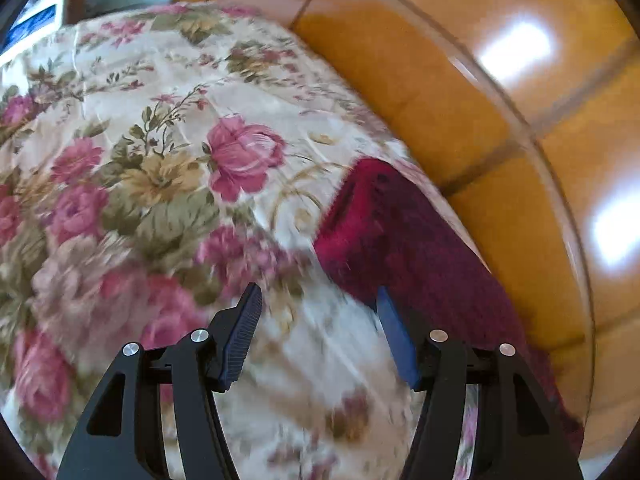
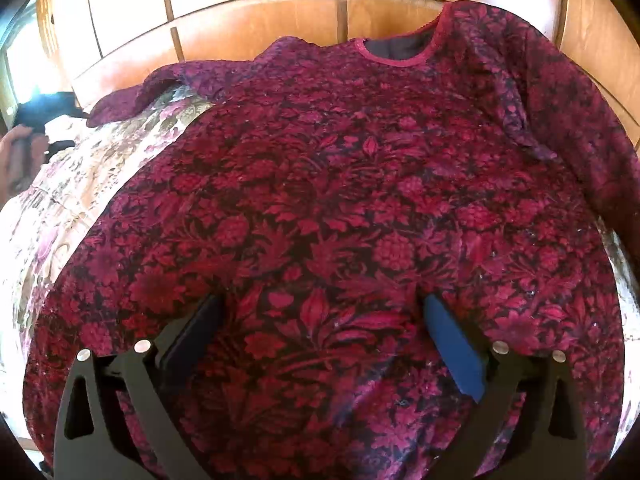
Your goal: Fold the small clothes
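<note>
— Nearest the right wrist lens, what do you see?
— Black fingers of the right gripper [image 2: 320,320] at the bottom of the frame, spread wide with nothing pinched, hovering over a dark red floral top [image 2: 340,208].
— Where does the top lie?
— Spread flat on a floral bedspread [image 2: 68,200], neckline [image 2: 400,50] at the upper right of the frame, one sleeve [image 2: 140,96] reaching to the upper left, against wooden panelling [image 2: 248,20].
— And the left wrist view?
— Blurred. The left gripper [image 1: 318,300] stands partly open and empty above the bedspread [image 1: 160,140]. Only a corner of the top [image 1: 400,232] shows, at the lower right, beside the right-hand pad.
</note>
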A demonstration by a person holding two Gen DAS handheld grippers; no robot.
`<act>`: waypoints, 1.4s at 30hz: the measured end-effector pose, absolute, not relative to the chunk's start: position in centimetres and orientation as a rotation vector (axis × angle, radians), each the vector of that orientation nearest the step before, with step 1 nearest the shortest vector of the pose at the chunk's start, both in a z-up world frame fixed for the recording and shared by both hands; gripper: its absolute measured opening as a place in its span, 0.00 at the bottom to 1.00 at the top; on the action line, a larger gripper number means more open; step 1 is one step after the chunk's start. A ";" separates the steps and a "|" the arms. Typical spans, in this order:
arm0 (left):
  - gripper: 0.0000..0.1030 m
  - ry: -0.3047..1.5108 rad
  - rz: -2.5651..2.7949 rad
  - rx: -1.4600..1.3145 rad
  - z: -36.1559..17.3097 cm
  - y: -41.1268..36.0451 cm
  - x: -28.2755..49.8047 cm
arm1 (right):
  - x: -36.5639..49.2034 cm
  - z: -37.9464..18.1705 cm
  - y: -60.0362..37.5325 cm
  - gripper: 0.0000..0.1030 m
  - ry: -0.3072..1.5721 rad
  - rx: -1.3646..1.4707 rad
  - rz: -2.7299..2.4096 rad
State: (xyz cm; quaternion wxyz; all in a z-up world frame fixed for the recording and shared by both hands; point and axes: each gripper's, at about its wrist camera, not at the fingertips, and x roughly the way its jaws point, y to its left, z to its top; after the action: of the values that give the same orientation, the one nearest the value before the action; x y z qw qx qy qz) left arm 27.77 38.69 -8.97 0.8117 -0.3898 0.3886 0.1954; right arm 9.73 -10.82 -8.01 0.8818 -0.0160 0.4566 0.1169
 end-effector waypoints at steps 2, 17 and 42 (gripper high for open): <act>0.57 0.830 0.430 -0.871 -9.8 39.5 28.9 | 9.7 -8.1 -10.8 0.98 0.947 -0.033 0.246; 0.08 0.804 0.606 -0.557 -6.3 42.0 28.7 | 9.8 -8.2 -10.8 0.98 0.946 -0.039 0.246; 0.57 0.808 0.024 -0.346 -3.4 10.5 14.5 | 4.5 -1.7 -26.9 0.94 0.780 0.129 -0.161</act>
State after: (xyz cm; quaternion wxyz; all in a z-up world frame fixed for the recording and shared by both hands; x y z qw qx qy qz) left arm 14.48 10.50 -3.41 0.9048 -0.1674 0.3913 0.0117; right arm 4.48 -26.91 -1.69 0.9197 0.0626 0.3796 -0.0784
